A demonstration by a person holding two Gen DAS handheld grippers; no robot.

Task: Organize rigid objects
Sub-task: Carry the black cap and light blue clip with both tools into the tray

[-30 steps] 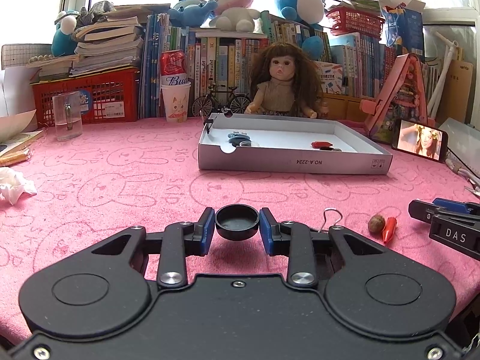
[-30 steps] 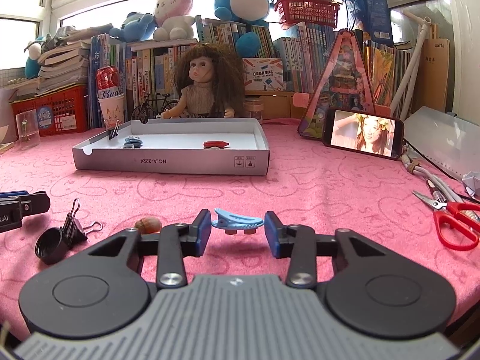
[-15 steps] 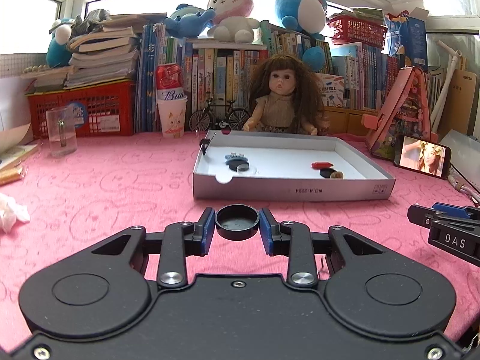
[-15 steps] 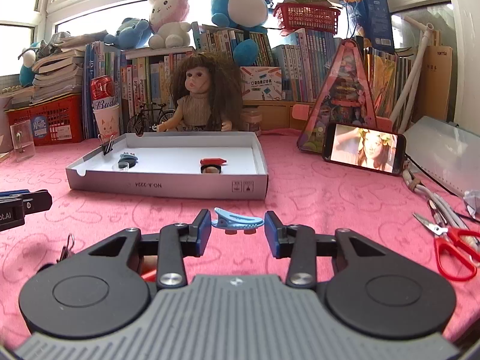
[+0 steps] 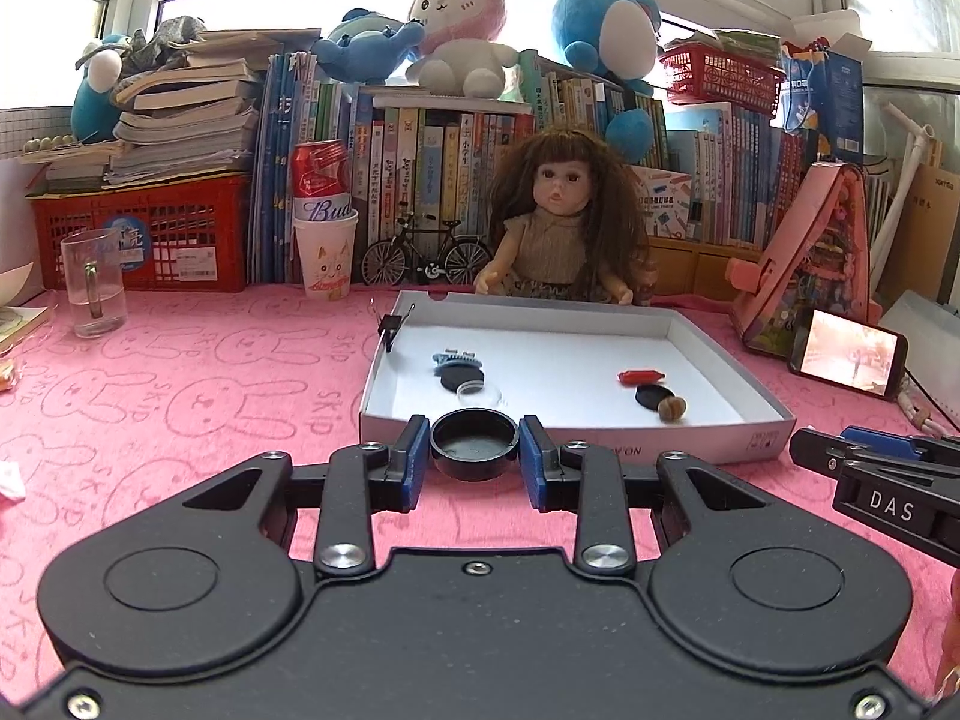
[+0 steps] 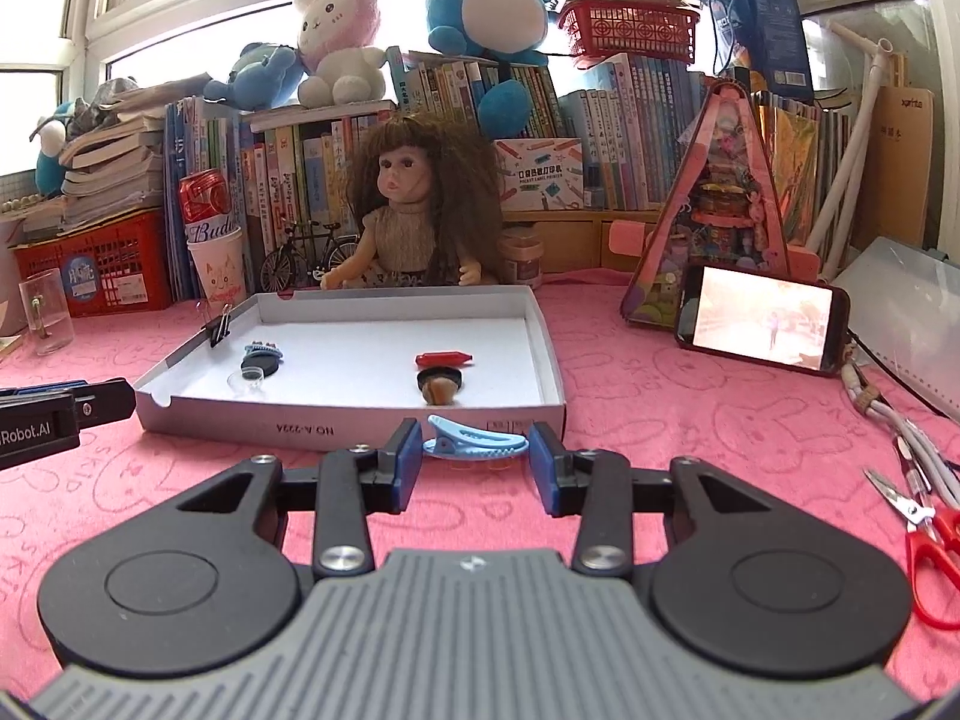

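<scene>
Both tongs have carried their loads closer to the white tray [image 5: 708, 423]. Left tongs [image 5: 474, 450] clench a black cap [image 5: 474, 443], light and stiff, gripped across its rim. Right tongs [image 6: 474, 457] grasp a blue hair clip [image 6: 474, 443] end to end; its smooth plastic looks slippery.

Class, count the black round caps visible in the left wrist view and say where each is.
3: one black cap clamped in the left gripper, and two in the white tray, at left and at right. More may be hidden.
</scene>
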